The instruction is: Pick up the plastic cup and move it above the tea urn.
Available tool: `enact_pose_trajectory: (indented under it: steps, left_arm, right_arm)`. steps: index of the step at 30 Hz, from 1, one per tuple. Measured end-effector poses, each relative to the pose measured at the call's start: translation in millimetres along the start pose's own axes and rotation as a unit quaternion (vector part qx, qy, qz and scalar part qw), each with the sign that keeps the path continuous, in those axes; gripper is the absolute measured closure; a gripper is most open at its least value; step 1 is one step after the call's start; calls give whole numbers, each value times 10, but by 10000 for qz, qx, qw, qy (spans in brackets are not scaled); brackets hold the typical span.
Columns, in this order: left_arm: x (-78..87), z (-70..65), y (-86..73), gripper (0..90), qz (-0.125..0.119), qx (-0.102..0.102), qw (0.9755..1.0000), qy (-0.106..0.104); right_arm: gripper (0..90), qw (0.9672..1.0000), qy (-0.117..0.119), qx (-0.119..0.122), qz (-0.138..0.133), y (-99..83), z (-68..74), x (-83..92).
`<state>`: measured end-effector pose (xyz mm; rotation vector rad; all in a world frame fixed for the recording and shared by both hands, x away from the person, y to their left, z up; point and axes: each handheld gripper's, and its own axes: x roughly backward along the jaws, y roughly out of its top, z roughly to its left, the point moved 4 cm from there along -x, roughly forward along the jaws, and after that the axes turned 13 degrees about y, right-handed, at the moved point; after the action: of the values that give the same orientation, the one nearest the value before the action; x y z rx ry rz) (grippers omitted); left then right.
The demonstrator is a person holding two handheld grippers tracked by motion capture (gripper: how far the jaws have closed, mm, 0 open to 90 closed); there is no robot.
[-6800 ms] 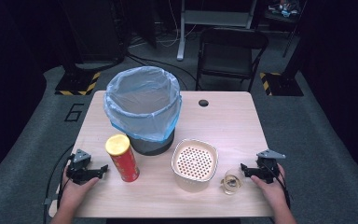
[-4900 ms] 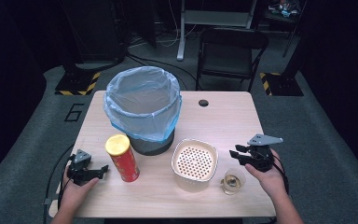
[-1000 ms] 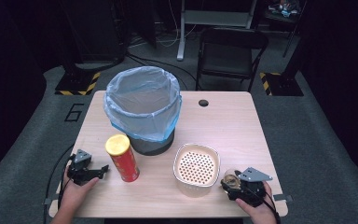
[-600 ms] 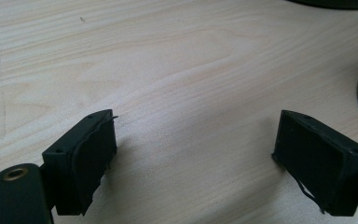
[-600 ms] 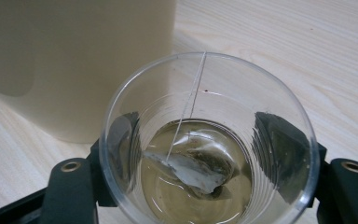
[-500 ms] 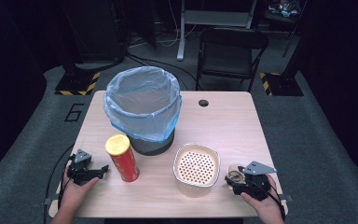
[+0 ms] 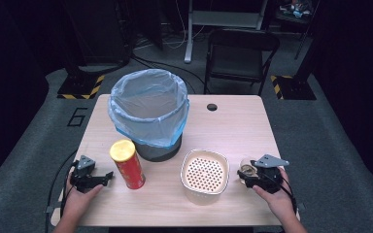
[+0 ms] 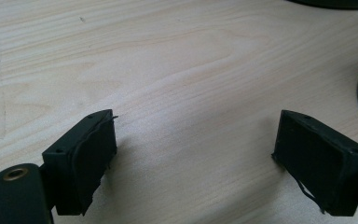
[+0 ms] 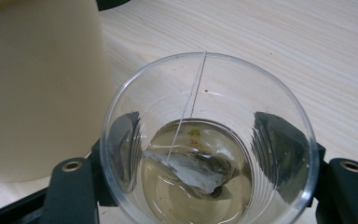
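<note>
The right claw (image 9: 205, 186) grips one clear cup (image 9: 207, 140) holding a used tea bag (image 9: 186, 168) and pale liquid, just beside one cream strainer pot (image 7: 205, 175) on the bench (image 7: 233, 126); emptying apparently remains undone. The left claw (image 8: 191, 172) rests spread, empty, near one red crisp can (image 7: 126, 164) and one lined bin (image 7: 148, 111)

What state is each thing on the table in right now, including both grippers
Trash bin: upright, open, lined with a bag.
Chip can: upright, lid on.
Perforated container: upright beside the cup.
Clear cup: upright, holding some liquid and a tea bag.
Right gripper: jaws on both sides of the cup.
Left gripper: open, holding nothing, low over the table.
</note>
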<state>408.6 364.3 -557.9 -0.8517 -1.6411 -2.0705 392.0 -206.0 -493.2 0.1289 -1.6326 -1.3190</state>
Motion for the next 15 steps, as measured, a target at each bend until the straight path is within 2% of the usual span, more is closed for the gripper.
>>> enact_pose_trajectory:
  steps: [7,12,15]
  left_arm:
    - [2,-1,-2,126,15,5,10000,-9]
    - [-2,2,1,126,-14,-6,10000,0]
    - [2,-1,-1,126,12,3,10000,-5]
  right_arm:
    - [324,9999,19,144,19,52,-105,-103]
    - [324,9997,223,60,13,77,-204,-149]
    - [325,9995,259,155,8,86,-256,-160]
